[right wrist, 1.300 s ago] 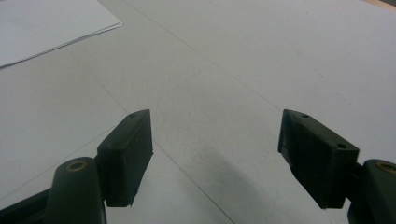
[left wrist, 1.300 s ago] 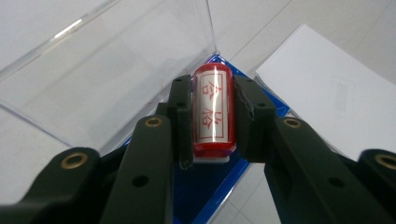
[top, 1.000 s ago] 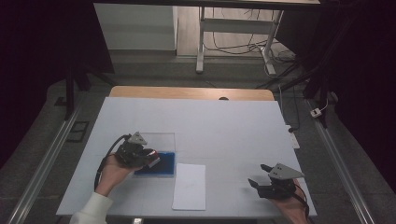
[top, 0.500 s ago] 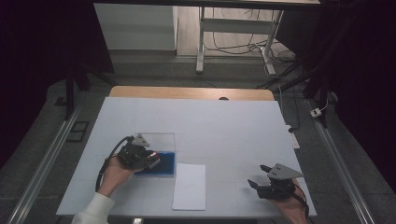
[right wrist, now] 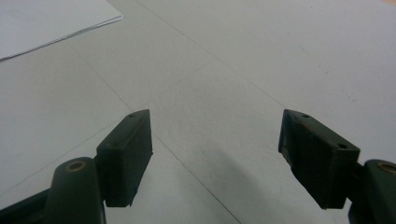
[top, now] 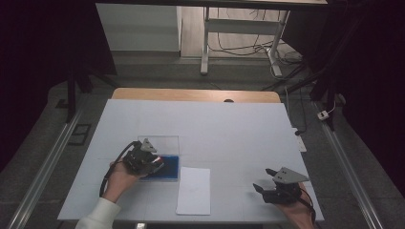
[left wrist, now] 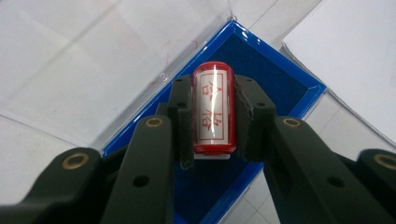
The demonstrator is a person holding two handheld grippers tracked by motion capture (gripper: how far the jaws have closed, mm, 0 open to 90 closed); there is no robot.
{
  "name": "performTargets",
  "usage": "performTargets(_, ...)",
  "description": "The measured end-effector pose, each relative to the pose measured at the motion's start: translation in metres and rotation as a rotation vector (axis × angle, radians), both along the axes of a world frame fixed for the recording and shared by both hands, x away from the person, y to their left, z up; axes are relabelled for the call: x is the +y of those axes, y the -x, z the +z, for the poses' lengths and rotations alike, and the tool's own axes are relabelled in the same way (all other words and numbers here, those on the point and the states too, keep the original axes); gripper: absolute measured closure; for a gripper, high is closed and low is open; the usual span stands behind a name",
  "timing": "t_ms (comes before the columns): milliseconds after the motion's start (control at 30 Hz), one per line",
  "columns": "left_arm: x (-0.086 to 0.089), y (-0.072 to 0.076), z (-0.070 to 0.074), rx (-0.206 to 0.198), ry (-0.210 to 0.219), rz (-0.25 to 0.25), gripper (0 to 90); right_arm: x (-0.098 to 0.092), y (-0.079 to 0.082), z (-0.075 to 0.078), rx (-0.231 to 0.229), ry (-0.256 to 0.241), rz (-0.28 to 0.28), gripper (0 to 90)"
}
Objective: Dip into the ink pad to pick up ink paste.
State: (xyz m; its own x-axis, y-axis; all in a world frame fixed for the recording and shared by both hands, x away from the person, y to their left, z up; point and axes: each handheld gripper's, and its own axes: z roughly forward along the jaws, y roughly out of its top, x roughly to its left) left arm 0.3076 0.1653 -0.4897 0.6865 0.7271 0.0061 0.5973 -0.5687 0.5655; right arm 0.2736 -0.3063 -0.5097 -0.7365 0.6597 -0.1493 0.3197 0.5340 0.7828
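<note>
The white table [top: 229,129] carried all items. A white paper sheet [top: 193,190] lay flat near the front edge, long axis running front to back. Just left of it sat the blue tray [top: 171,164], with a clear lid [top: 165,142] lying flat behind it.

The left gripper [top: 152,162] was positioned over the tray. Its jaws were closed on a red cylindrical stamp [left wrist: 213,108], one pad pressing each side. In the left gripper view, the stamp's long axis ran parallel to the jaws, pointing away from the hand, above the blue tray interior [left wrist: 275,70]. Red characters ran along its label.

The right gripper [top: 267,183] was above bare table at front right, well apart from the sheet. Its jaws stood wide apart and held nothing.
</note>
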Motion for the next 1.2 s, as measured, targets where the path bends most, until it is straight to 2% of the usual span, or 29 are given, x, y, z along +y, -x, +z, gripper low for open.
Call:
performTargets(100,0.0004,0.0009,-0.0012,-0.004,0.001,-0.004,70.8,0.0003,0.0006,0.0005,-0.001,0.006,0.0,25.6)
performTargets(333,-0.0049,0.0041,-0.0017,-0.03,-0.033,-0.002,70.8,0.0027,0.0005,0.0017,-0.018,0.014,0.01,26.1)
performTargets(667,-0.0046,0.0047,-0.0028,-0.036,-0.027,0.001,70.9,0.0022,0.0002,0.001,-0.015,0.011,0.006,26.0)
performTargets(833,-0.0021,0.0037,-0.0035,-0.028,-0.009,0.0,70.9,0.0017,0.0001,0.001,-0.015,0.01,0.005,26.0)
performTargets(1200,-0.0035,0.0049,-0.0034,-0.038,-0.023,-0.003,70.9,0.0011,0.0001,0.0006,-0.012,0.013,0.004,26.0)
